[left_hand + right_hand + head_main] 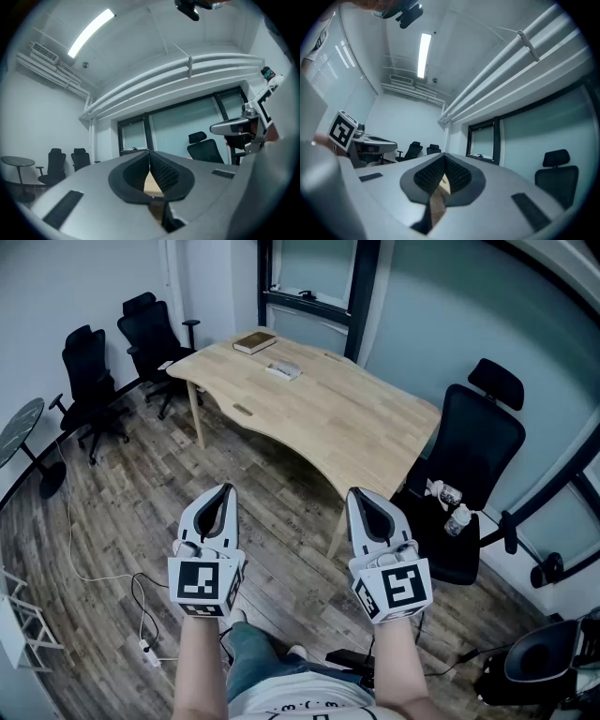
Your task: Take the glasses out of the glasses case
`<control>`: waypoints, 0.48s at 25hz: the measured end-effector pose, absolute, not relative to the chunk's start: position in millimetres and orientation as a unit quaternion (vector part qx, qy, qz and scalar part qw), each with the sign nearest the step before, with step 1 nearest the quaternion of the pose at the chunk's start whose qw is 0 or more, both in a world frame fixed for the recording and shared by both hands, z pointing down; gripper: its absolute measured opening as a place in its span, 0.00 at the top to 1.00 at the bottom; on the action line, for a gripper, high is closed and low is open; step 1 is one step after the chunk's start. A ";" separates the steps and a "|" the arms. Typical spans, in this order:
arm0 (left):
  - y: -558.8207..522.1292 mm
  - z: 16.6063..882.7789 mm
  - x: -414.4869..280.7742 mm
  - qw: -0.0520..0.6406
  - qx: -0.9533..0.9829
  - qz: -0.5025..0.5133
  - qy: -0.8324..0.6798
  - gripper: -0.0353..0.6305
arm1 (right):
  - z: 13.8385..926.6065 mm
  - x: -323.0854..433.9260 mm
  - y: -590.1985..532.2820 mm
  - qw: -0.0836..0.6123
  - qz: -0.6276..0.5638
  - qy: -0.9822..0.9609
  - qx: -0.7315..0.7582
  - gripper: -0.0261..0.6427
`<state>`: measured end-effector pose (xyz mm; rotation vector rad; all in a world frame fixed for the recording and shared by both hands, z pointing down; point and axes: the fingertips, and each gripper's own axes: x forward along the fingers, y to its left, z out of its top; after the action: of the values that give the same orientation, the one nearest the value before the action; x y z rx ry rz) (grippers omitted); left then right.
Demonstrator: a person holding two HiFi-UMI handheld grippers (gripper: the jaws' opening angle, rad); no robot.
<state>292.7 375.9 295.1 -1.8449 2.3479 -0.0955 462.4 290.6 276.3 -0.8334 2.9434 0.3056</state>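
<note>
On the far part of the wooden table (347,423) lie a brown flat case-like thing (255,341) and a small pale object (283,369); which of them is the glasses case I cannot tell. No glasses show. My left gripper (225,493) and right gripper (361,497) are held side by side over the floor, well short of the table, both pointing towards it. Both are shut with nothing between the jaws. In the left gripper view the left gripper (150,161) has its pads together, and in the right gripper view the right gripper (443,164) does too.
A black office chair (473,465) with two bottles (448,505) on its seat stands at the table's right end. More black chairs (155,334) stand at the far left, near a round side table (21,427). Cables and a power strip (148,649) lie on the wood floor.
</note>
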 end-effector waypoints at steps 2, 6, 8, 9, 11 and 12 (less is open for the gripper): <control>378.6 297.1 296.2 0.079 -0.615 -0.033 0.784 0.92 | 278.5 465.1 293.2 0.032 0.101 0.957 -0.270 0.95; 380.0 300.7 298.4 0.076 -0.616 -0.034 0.784 0.92 | 280.5 468.0 290.7 0.031 0.098 0.956 -0.273 0.95; 378.1 301.8 291.9 0.074 -0.615 -0.034 0.785 0.92 | 280.0 462.4 287.4 0.031 0.099 0.956 -0.273 0.95; 376.4 302.6 287.0 0.073 -0.614 -0.034 0.785 0.92 | 280.4 457.6 285.6 0.030 0.099 0.956 -0.273 0.95; 370.3 305.3 274.9 0.072 -0.614 -0.033 0.785 0.92 | 282.5 445.4 280.7 0.033 0.096 0.958 -0.270 0.95; 365.6 307.2 267.9 0.071 -0.614 -0.033 0.785 0.92 | 283.8 438.4 276.9 0.036 0.091 0.959 -0.267 0.95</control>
<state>267.9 365.6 307.2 -1.8464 2.3622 -0.0995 438.4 276.9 283.8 -0.8211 2.9444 0.2793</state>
